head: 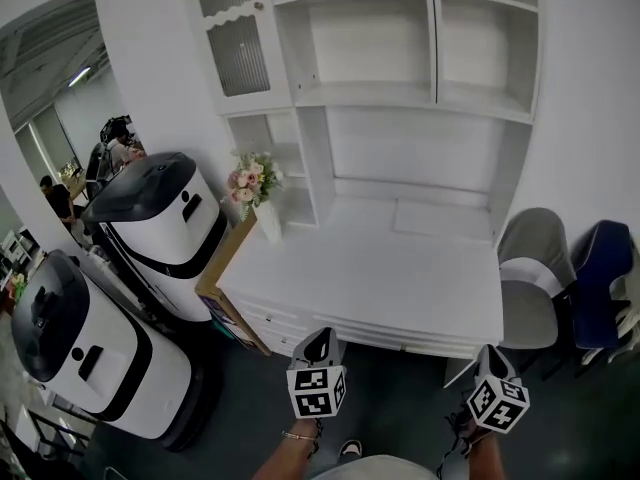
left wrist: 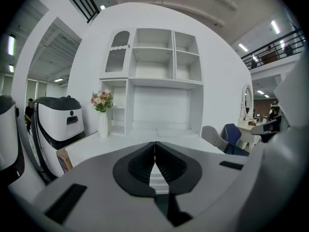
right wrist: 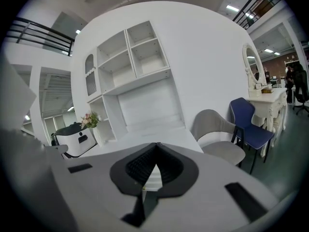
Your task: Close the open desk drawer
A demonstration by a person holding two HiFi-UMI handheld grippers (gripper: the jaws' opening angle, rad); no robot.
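Note:
A white desk (head: 400, 273) with a shelf hutch stands ahead of me. Its drawer fronts (head: 395, 338) run under the front edge, and none visibly sticks out in the head view. My left gripper (head: 319, 345) hangs just in front of the desk's front edge, left of centre. In the left gripper view the left gripper (left wrist: 154, 143) is shut, pads together, with nothing between them. My right gripper (head: 488, 356) is off the desk's right front corner. The right gripper (right wrist: 156, 144) also shows its pads meeting at the tip, empty. Both point across the desktop towards the hutch.
Two white-and-black machines (head: 160, 218) (head: 80, 348) stand at the left, with a cardboard box (head: 228, 293) against the desk's side. A vase of flowers (head: 255, 193) sits on the desk's left corner. A grey chair (head: 535, 278) and a blue chair (head: 605, 273) stand at the right.

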